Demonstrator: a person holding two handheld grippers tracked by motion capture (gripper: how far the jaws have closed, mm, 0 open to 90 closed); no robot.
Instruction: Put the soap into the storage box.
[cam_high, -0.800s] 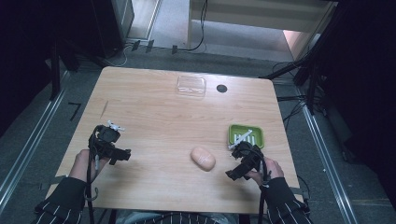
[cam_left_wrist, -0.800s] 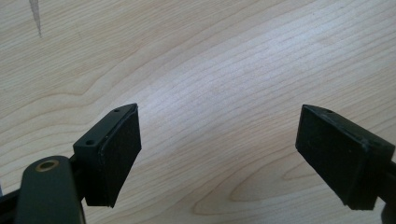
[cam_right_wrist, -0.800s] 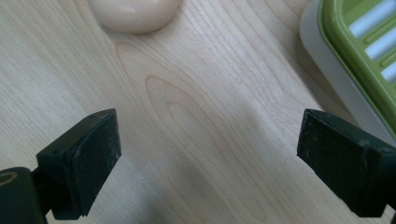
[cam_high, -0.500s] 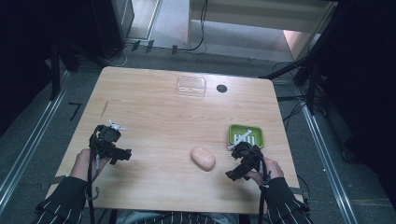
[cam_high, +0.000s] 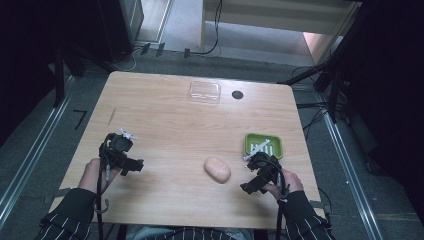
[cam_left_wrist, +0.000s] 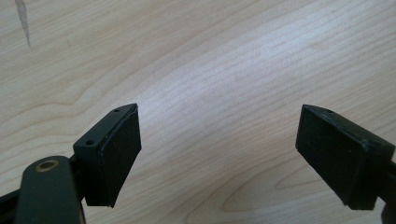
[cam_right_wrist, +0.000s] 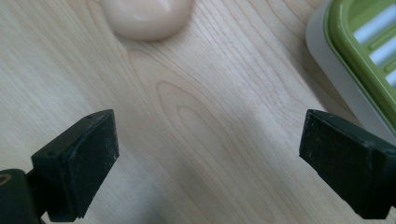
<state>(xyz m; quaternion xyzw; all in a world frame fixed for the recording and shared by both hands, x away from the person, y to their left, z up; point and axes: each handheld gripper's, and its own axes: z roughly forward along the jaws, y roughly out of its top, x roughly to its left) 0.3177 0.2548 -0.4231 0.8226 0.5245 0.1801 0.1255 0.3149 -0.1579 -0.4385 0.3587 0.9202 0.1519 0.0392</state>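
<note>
Both tools gape empty: left tool (cam_high: 131, 165), right tool (cam_high: 250, 184); we'd guess soap bar (cam_high: 217, 169) goes into green dish (cam_high: 263, 145); grip its sides gently.

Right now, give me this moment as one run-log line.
left gripper: open, empty, over bare table | right gripper: open, empty | soap: on table, untouched | green dish: beside right gripper

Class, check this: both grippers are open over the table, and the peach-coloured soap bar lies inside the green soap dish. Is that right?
Not quite. The soap bar lies on the bare table, beside the green soap dish, as the high view shows. Both grippers are indeed open.
</note>
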